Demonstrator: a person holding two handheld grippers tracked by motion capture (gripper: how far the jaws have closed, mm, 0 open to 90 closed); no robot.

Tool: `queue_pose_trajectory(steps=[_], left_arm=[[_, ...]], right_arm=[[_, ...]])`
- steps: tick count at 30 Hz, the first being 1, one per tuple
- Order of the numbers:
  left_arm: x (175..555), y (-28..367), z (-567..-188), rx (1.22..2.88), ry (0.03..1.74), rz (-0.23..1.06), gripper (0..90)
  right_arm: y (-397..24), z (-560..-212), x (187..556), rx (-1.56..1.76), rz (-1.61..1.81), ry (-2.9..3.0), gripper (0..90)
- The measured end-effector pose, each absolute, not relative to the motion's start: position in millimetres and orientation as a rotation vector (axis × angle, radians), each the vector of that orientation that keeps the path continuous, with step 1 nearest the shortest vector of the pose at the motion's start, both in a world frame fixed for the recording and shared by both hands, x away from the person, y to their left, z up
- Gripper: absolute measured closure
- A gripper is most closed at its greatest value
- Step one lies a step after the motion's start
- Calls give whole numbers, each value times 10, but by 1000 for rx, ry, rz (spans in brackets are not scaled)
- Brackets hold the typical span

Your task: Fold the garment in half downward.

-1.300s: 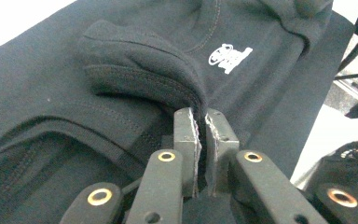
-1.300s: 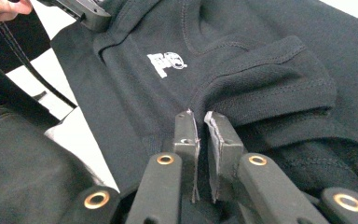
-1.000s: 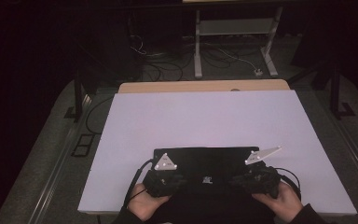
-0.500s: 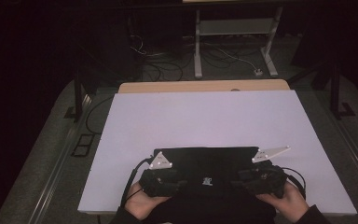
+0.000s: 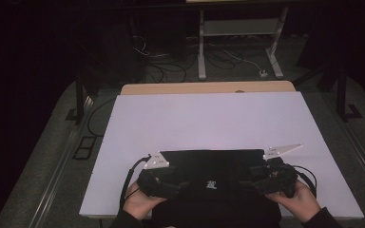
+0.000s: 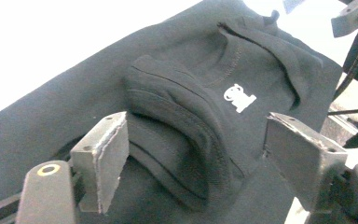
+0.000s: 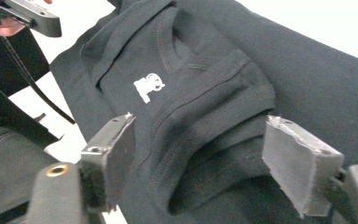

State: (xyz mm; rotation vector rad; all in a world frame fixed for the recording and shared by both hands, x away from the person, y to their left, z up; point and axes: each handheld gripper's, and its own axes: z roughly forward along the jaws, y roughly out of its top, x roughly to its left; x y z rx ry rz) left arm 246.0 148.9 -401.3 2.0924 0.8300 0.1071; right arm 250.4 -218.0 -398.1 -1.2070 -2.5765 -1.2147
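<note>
Both my grippers just opened wide: left gripper, right gripper. Black shirt released, folded, table's six o'clock edge; fold likely done.

I see a big white surface. A folded black shirt lies flat on its near edge.

place: lab | cues: white table, floor cables, metal stand

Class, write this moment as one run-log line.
left gripper: just opened, off cloth | right gripper: just opened | black garment: folded on white table
</note>
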Motion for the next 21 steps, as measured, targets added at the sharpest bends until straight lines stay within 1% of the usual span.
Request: queue_pose_trajectory(steps=[3, 4, 6, 8, 10, 13, 16, 21], left_arm=[[2473, 1492, -4008, 2089, 831, 103, 150], [2473, 1492, -4007, 2089, 827, 109, 146], [2484, 1492, -4002, 2097, 825, 110, 129], [2501, 1504, -3997, 2094, 826, 112, 116], [2525, 1526, -3998, 2089, 825, 89, 103], [2563, 1559, -3997, 2080, 826, 74, 67], [2598, 1579, -3995, 2078, 828, 73, 9], [2651, 1614, -4000, 2090, 829, 85, 0]], right_arm=[[-2191, -3973, 2525, -1216, -1210, -2590, 167], [-2197, -3967, 2532, -1222, -1213, -2592, 140], [-2217, -3950, 2545, -1250, -1218, -2600, 115], [-2246, -3935, 2562, -1269, -1229, -2599, 53], [-2283, -3914, 2583, -1283, -1232, -2604, 15], [-2341, -3882, 2609, -1286, -1251, -2599, 0], [-2409, -3855, 2641, -1301, -1272, -2591, 0], [-2534, -3874, 2723, -1356, -1264, -2577, 0]])
